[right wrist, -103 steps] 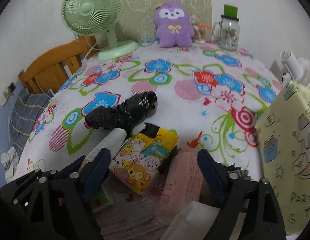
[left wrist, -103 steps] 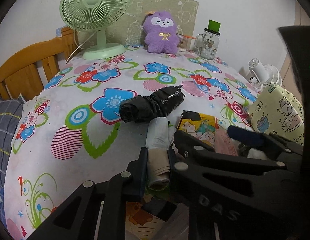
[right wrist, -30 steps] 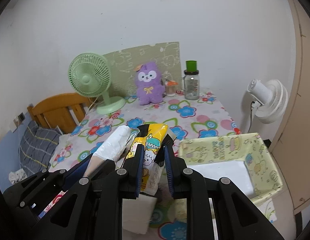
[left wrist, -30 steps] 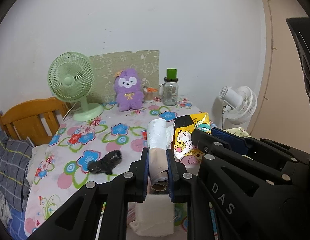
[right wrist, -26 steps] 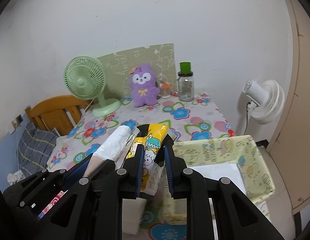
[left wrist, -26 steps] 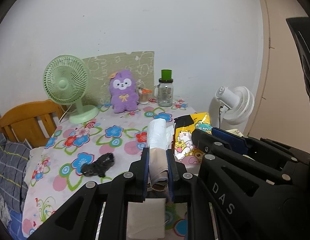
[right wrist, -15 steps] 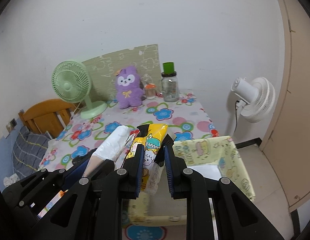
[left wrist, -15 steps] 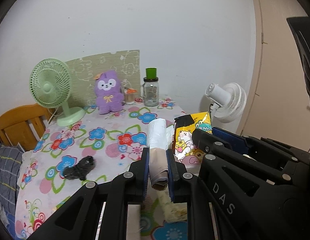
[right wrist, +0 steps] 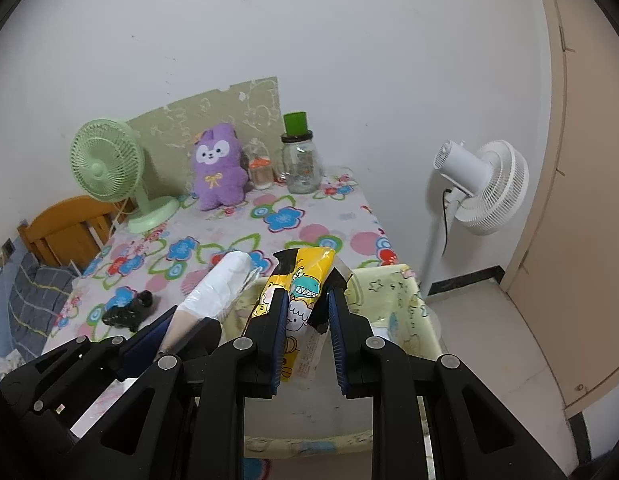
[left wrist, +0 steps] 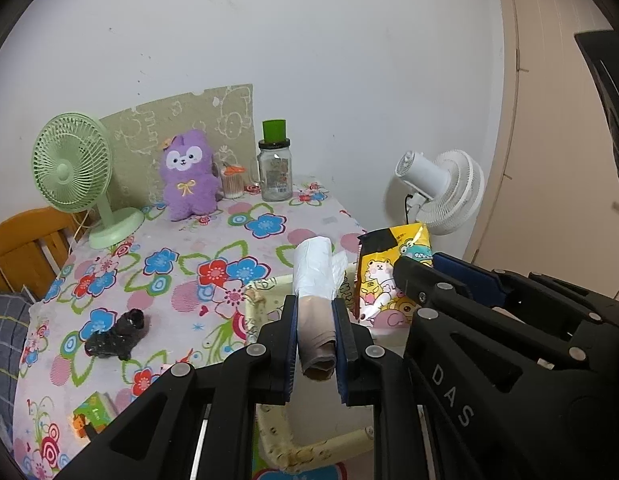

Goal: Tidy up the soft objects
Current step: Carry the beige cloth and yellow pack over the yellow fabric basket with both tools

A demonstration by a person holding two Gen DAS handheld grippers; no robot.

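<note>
The left gripper (left wrist: 315, 344) is closed on a white roll (left wrist: 314, 280) of bags on a tan core, its long axis running straight out along the fingers and tilted up. The right gripper (right wrist: 307, 336) is clamped on a yellow pack (right wrist: 299, 296) of cartoon-printed tissues, which stands nearly upright between the pads with its top above the tips. Both loads hang over the yellow bin (right wrist: 409, 312), which sits below the table's (right wrist: 237, 240) near edge; the roll is over the bin's table-side half, the pack further toward the white fan (right wrist: 485, 188).

The drop turns on that vertical line-up: each thing lies directly above the bin's open mouth, so a release should, I judge, land it inside (the roll, being close to the table-side rim, has less margin).

The right view shows the bin's far wall, its pale floor and the room floor beyond; the left view shows only the near-table rim and a corner, but gives the clearest look at the roll's core end. Both show a black bundle (left wrist: 117, 336) on the table, well away from the bin, likely the next item.
</note>
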